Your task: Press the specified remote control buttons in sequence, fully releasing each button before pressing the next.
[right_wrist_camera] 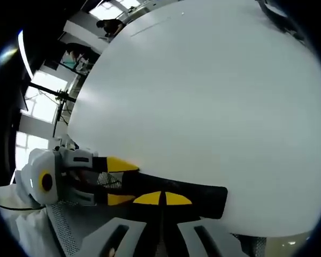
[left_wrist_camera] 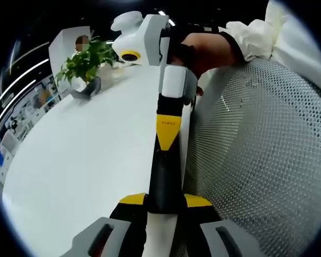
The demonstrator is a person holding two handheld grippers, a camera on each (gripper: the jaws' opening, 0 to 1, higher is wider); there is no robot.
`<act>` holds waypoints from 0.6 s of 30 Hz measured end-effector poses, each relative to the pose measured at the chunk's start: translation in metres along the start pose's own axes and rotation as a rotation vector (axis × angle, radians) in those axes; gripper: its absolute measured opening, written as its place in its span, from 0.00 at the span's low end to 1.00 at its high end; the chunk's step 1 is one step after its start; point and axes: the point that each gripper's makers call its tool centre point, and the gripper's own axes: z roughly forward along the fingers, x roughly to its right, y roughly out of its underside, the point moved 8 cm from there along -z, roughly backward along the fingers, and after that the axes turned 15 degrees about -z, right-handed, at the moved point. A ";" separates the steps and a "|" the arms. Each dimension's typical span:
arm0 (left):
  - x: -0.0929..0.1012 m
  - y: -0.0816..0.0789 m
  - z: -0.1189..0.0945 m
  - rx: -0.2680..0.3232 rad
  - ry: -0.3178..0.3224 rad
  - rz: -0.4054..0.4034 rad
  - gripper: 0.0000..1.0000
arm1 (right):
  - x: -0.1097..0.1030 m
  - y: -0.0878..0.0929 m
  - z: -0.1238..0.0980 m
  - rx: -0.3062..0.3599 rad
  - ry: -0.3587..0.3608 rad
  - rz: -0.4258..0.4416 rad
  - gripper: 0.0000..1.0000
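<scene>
A long black remote control point(left_wrist_camera: 165, 176) is held over the edge of a white table point(left_wrist_camera: 85, 160). My left gripper point(left_wrist_camera: 166, 201) is shut on its near end, one yellow tip on each side. My right gripper point(left_wrist_camera: 167, 131) comes down from above, held by a gloved hand point(left_wrist_camera: 203, 48). Its yellow tips are together and rest against the remote's far part. In the right gripper view the remote point(right_wrist_camera: 198, 193) lies crosswise. My right gripper point(right_wrist_camera: 163, 199) is shut just below it, and the left gripper point(right_wrist_camera: 119, 181) clamps its left end. No buttons are visible.
A potted green plant point(left_wrist_camera: 85, 64) stands at the table's far end. A grey mesh chair back point(left_wrist_camera: 257, 160) lies close on the right, with a white sleeve point(left_wrist_camera: 257, 32) above it. The white tabletop point(right_wrist_camera: 203, 96) stretches away broad and bare. Office shelves and windows point(right_wrist_camera: 48, 80) lie beyond.
</scene>
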 end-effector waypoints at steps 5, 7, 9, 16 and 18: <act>0.000 0.000 0.000 0.001 0.000 0.000 0.24 | -0.001 0.002 0.000 -0.021 0.003 -0.005 0.00; 0.000 0.000 0.000 0.001 0.000 0.000 0.24 | -0.002 0.003 -0.001 -0.034 -0.001 -0.001 0.00; 0.000 0.000 0.000 0.001 0.000 0.000 0.24 | -0.001 0.003 -0.001 -0.032 0.001 0.000 0.00; 0.000 0.000 0.001 0.003 0.000 -0.001 0.24 | -0.003 0.005 -0.001 -0.055 -0.014 0.008 0.00; 0.000 0.000 0.000 0.003 0.000 -0.001 0.24 | -0.003 0.006 -0.001 -0.058 -0.016 0.008 0.00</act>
